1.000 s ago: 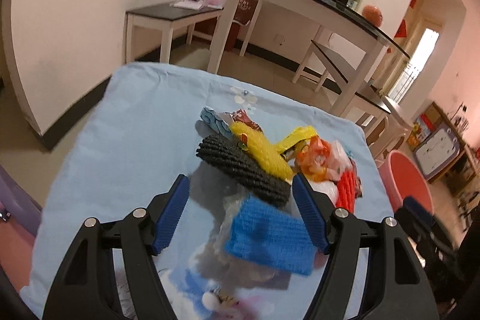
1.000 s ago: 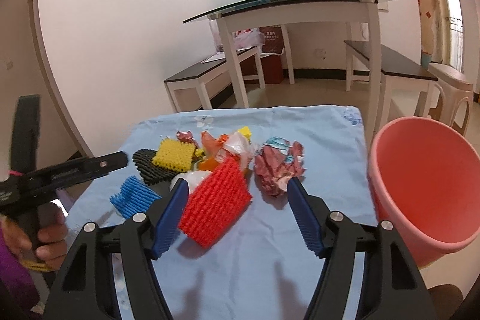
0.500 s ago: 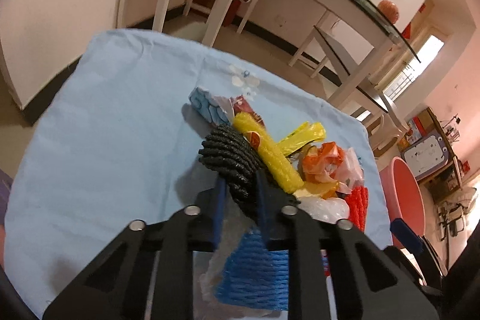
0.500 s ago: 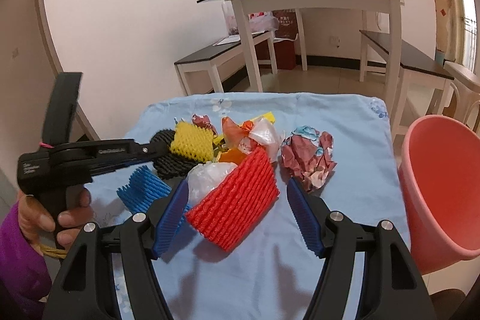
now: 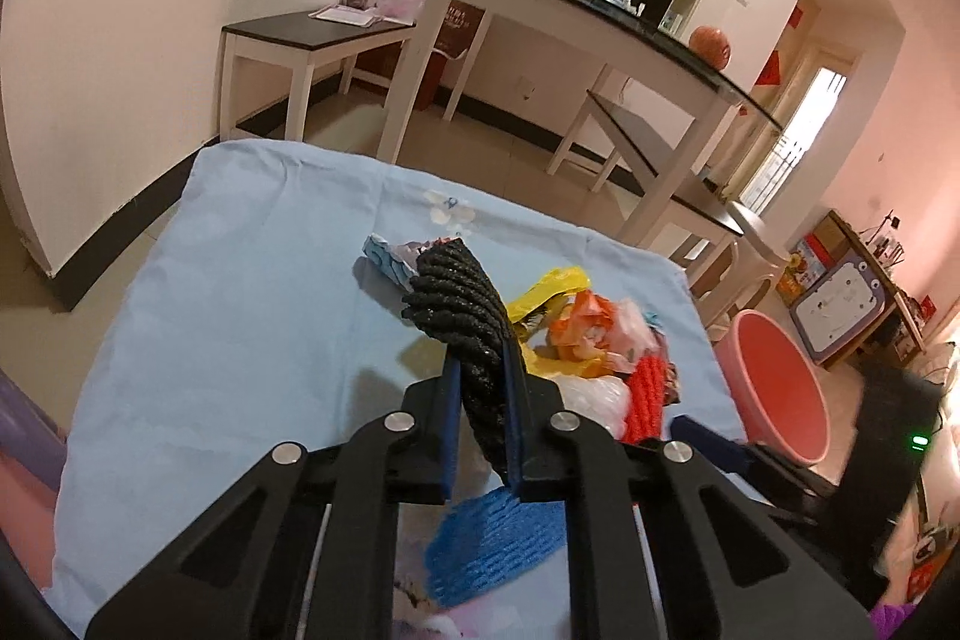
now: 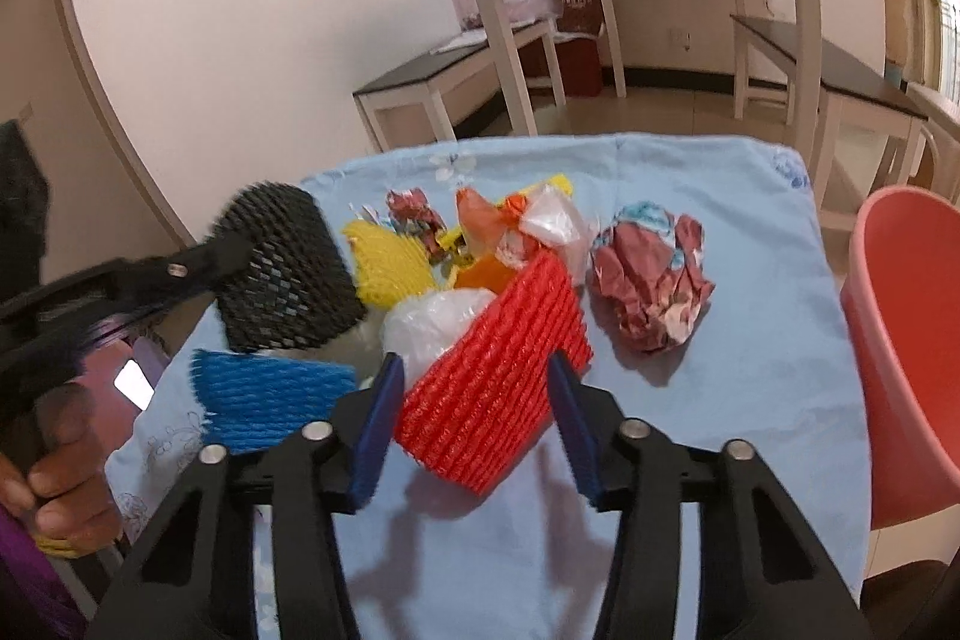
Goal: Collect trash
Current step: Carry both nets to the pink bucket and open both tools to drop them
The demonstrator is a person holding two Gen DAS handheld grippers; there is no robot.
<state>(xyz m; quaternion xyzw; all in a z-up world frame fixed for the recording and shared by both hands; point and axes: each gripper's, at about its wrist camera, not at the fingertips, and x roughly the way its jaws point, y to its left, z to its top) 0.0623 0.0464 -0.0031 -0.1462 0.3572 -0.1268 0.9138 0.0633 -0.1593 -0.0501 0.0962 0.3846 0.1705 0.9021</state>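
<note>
- Black foam net point(image 5: 462, 316): a flat mesh sleeve of ribbed black foam, clamped edge-on between the blue pads of the left gripper point(image 5: 482, 421). Its long axis runs forward and upward from the pads, free end pointing away from the tongs and held clear of the cloth. From the right wrist view the same net point(image 6: 282, 268) shows its broad face, an open diamond mesh.
- Left gripper: jaws drawn narrow, closed onto the net's near end; both pads touch it.
- Red foam net point(image 6: 498, 376): a ribbed red sleeve lying on the blue tablecloth point(image 6: 750, 400) between the fingers of the right gripper point(image 6: 474, 433). Its long axis runs from the near tongs side forward and to the right, with the far end tilted up against the pile.
- Right gripper: jaws set wide, one blue pad on each side of the red net; contact with either pad cannot be told.
- Blue foam net point(image 6: 270, 400): flat on the cloth, just left of the right gripper's left finger and below the held black net.
- Yellow foam net point(image 6: 390, 262), clear plastic bag point(image 6: 438, 322) and crumpled wrapper point(image 6: 654, 280): ahead of the right gripper, the wrapper to the right.
- Pink bin point(image 6: 900, 340): at the far right of the right gripper, beside the table edge.
</note>
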